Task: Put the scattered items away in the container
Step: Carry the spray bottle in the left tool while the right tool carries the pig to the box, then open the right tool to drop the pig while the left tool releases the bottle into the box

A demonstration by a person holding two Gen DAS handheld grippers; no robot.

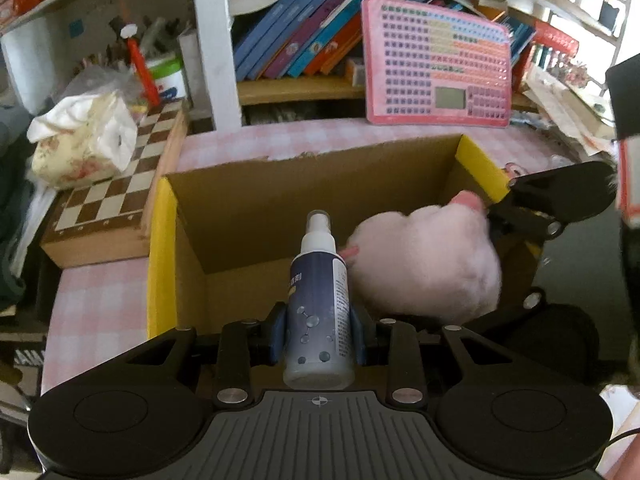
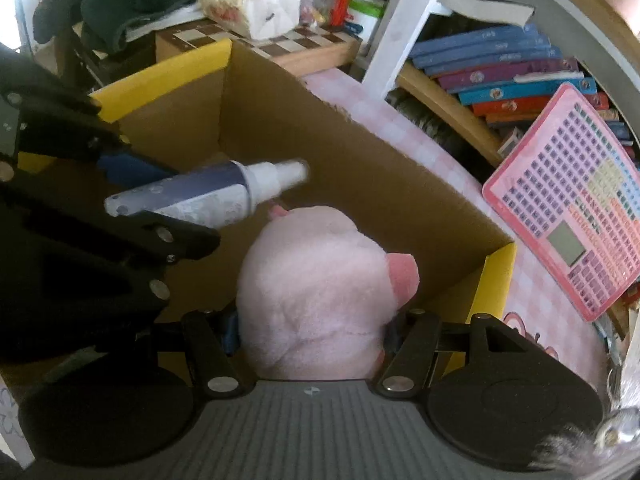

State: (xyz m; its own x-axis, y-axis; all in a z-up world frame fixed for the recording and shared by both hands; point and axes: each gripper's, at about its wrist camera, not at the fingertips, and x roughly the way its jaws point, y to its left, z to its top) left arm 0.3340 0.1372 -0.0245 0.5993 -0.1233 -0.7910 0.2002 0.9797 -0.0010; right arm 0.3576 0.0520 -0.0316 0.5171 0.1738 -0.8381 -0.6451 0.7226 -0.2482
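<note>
An open cardboard box (image 1: 240, 216) with yellow flap edges stands on the pink checked table; it also shows in the right wrist view (image 2: 360, 184). My left gripper (image 1: 319, 334) is shut on a blue and white spray bottle (image 1: 319, 304), held over the box opening, nozzle pointing away. The bottle shows in the right wrist view (image 2: 208, 194) too. My right gripper (image 2: 310, 330) is shut on a pink plush pig (image 2: 316, 292), held over the box's right part. The plush shows in the left wrist view (image 1: 424, 264), just right of the bottle.
A wooden chessboard (image 1: 116, 196) with a tissue pack (image 1: 84, 140) on it lies left of the box. A pink keyboard toy (image 1: 438, 62) leans on the bookshelf behind. Books (image 1: 304, 32) fill the shelf. Papers (image 1: 568, 108) pile at the right.
</note>
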